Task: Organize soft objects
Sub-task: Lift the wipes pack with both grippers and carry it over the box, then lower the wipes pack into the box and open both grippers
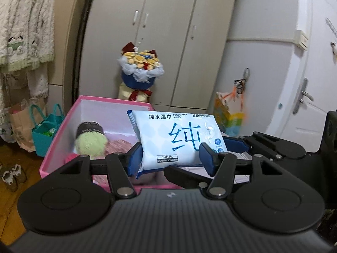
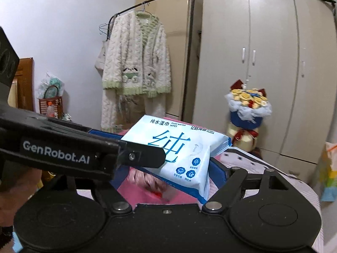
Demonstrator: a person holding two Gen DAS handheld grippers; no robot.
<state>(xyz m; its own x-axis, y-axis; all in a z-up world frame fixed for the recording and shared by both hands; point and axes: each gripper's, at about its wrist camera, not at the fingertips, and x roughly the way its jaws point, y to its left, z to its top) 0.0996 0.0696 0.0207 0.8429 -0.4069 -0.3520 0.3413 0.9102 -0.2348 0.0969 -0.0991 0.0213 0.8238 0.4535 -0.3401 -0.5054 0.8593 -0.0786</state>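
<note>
Holding wipes pack (image 1: 179, 139) above pink box (image 1: 63, 126) | left gripper (image 1: 168, 158) fingers clamping pack's width | right gripper (image 2: 168, 168) fingers apart, pack lying between them

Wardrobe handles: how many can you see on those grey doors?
3. Two handles sit side by side where the middle doors meet; a third handle is on the door to their right. Others may lie out of view.

left gripper (image 1: 168, 158) clamped on the wipes pack (image 1: 179, 139); right gripper (image 2: 168, 175) agape around it, pads apart.
</note>
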